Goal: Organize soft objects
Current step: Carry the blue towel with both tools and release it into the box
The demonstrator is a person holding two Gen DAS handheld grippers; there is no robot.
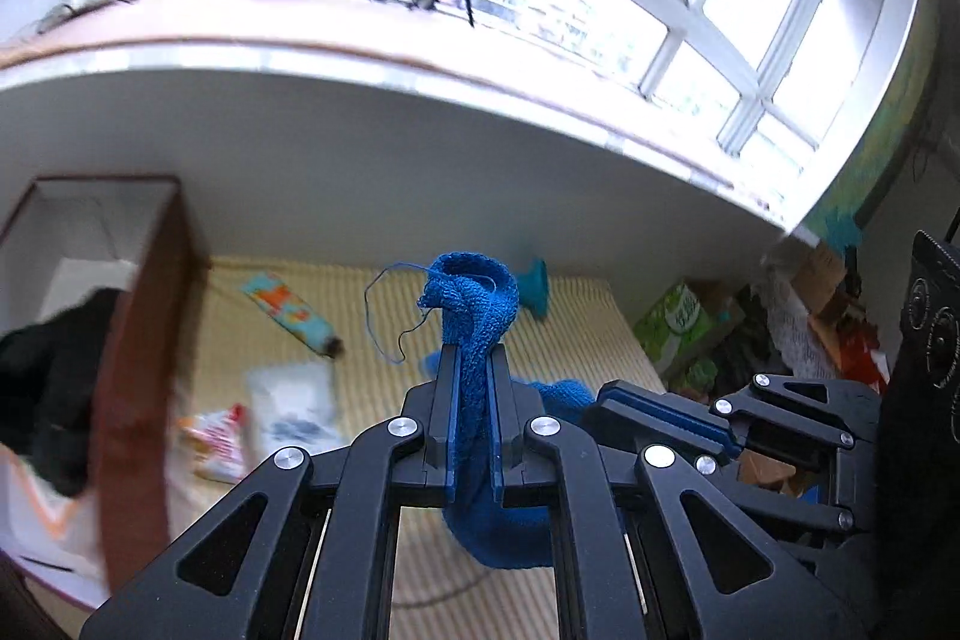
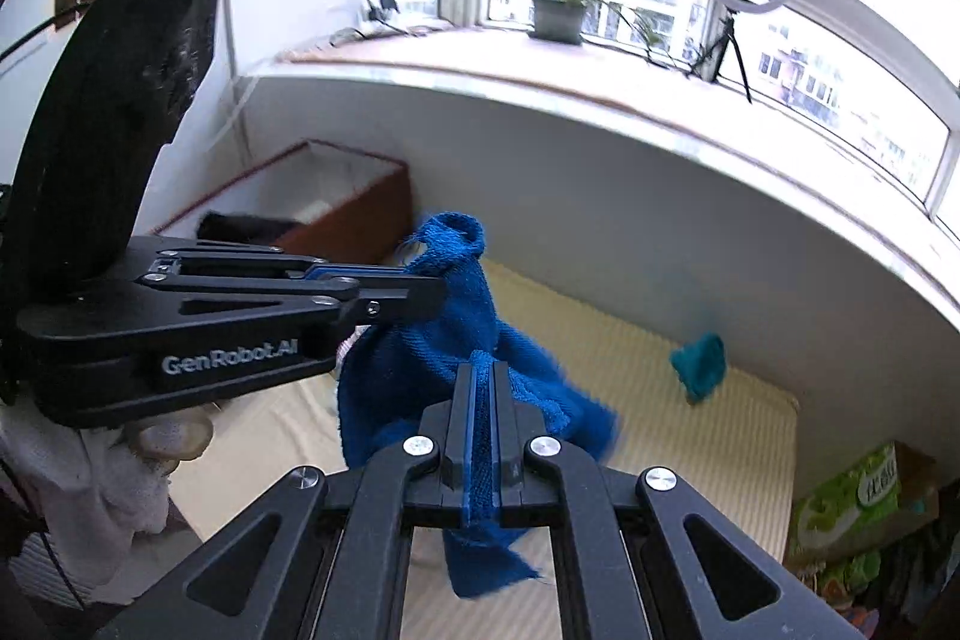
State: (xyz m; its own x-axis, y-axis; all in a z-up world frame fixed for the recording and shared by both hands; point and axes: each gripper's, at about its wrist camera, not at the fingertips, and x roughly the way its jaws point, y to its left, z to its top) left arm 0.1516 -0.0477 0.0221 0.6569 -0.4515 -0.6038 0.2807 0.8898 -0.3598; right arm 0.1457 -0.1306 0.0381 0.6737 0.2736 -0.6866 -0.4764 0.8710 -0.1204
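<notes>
Knit (image 1: 474, 316) is blue, limp and light, held in the air above the striped bed (image 1: 576, 316), with both grippers on it. Left hand-held gripper (image 1: 474, 388) is clamped narrow on a bunched fold; right hand-held gripper (image 2: 485, 400) pinches another edge nearby. It drapes and sags between the grips, no stiffness. A loose yarn tail (image 1: 384, 316) hangs off to the left and could snag. The open weave likely stretches, so grip bunched folds, not single threads. Brown box (image 2: 348, 214) sits far left, probably the drop spot.
</notes>
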